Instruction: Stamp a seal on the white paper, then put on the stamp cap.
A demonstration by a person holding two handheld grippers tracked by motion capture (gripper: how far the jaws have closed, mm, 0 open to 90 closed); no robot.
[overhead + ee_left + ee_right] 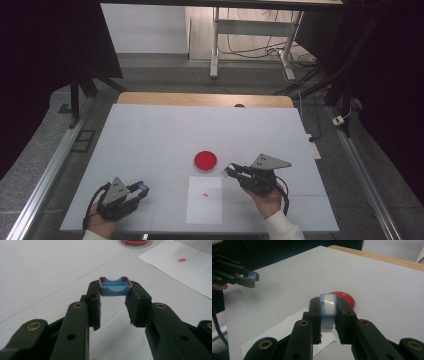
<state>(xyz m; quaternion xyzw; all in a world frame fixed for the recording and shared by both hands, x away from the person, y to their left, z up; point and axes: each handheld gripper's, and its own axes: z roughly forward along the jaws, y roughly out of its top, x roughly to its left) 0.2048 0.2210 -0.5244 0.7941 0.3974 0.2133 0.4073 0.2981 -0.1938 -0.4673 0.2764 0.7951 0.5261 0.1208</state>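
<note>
Left hand-held gripper (141, 188), lower left of the high view, held in a hand (102, 224) coming in from the bottom edge. Jaws narrowed onto a small blue piece (115, 286) with red edging, pinched at the very tips; hollow side faces the camera in the left gripper view. Same piece shows as a blue spot at the jaw tips in the high view and at the upper left of the right gripper view (252, 275).

Right hand-held gripper (231, 171), lower centre-right of the high view, held in the other hand (267, 200), white sleeve (283, 230) at the bottom edge. Grey three-cornered plate on top. Jaws closed on a light blue case (328, 312) with a pale glossy face, standing upright between the pads in the right gripper view.

Red round dish (206, 161) sits on the bench (150, 135) at frame centre in the high view, just left of the right gripper tips; cannot tell if they touch. In the right gripper view it sits right behind the held case (347, 299); top edge of the left gripper view (136, 242).

White paper sheet (204, 200) lies flat on the bench below the dish, between the two grippers, with a small red mark (205, 194) on it. Sheet and mark at the upper right of the left gripper view (181, 260).

Bench top is white, wooden edge (205, 99) along its far side. Cables (260, 50) on the floor beyond.
</note>
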